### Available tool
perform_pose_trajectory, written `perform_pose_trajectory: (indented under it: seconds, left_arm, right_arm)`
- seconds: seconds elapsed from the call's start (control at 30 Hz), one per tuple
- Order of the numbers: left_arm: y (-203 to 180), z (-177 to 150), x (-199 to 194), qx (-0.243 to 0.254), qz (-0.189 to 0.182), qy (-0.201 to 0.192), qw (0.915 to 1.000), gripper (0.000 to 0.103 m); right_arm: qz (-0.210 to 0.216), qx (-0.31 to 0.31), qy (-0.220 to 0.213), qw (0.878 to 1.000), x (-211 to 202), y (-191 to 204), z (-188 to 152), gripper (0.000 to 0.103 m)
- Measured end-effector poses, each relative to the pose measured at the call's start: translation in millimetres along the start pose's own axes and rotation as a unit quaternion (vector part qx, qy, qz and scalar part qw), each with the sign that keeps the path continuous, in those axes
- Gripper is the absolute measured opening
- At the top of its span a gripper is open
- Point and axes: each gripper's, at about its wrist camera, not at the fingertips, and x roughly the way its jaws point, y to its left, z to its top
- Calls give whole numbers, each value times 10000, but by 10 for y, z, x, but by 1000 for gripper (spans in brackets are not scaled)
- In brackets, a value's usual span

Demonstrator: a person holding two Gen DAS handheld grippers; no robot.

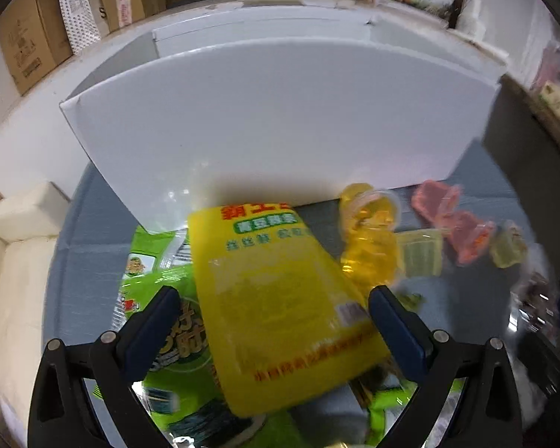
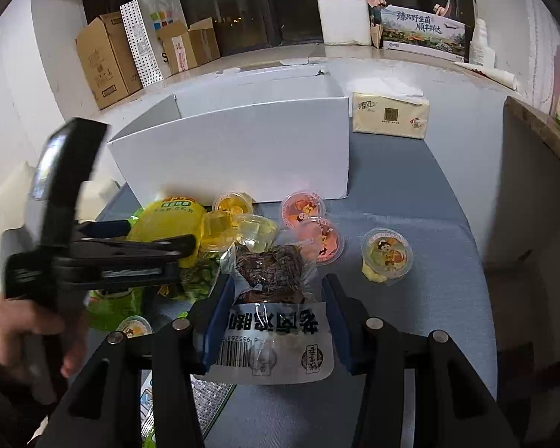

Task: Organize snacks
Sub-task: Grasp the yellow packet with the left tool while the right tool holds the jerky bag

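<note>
Right gripper (image 2: 274, 321) has its jaws clamped on a clear meat snack pack (image 2: 270, 298), just off the grey counter (image 2: 410, 194). Left gripper (image 1: 274, 313) jaws wide over the yellow pouch (image 1: 280, 298). Jelly cups (image 2: 386, 255) sit before the white box (image 2: 242, 156).

**Bright tabletop, dark corners, smear on your left view**

You get even indoor light from above on both views; the white box (image 1: 280, 112) reads almost washed out, with a soft shadow at its base. Your left wrist view is motion-blurred, worst at the jelly cups (image 1: 451, 220) on the right. Glare streaks the yellow pouch (image 1: 276, 298). Fisheye bending curves every edge, and black vignette fills the corners. Windows behind are dark
</note>
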Motion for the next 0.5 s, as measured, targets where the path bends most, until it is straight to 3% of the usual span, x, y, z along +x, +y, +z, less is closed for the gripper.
perform_pose_trajectory:
  seconds: [0.07,0.1,0.23,0.27,0.4,0.5]
  left_arm:
    - [-29,11,10,39,-1,-31,10000,97]
    - [-40,11,-9,85,-21,-81,9999,79]
    - [52,5,-10,-106,-559,102,9983,48]
    - [96,-7,-19,-173,-676,102,9975,36]
    - [230,-53,-80,-233,-949,73,9952,21]
    - [370,-132,-223,-350,-1146,-87,9928,16]
  right_arm:
    - [20,28,20,10000,16,-6,-18,53]
    - [20,35,18,10000,12,-16,-29,53]
    - [23,72,-7,10000,-4,-38,-27,53]
    - [22,73,-19,10000,-11,-37,-30,53]
    - [39,53,-25,10000,-12,-16,-28,53]
    - [68,37,-48,10000,-30,-6,-22,53]
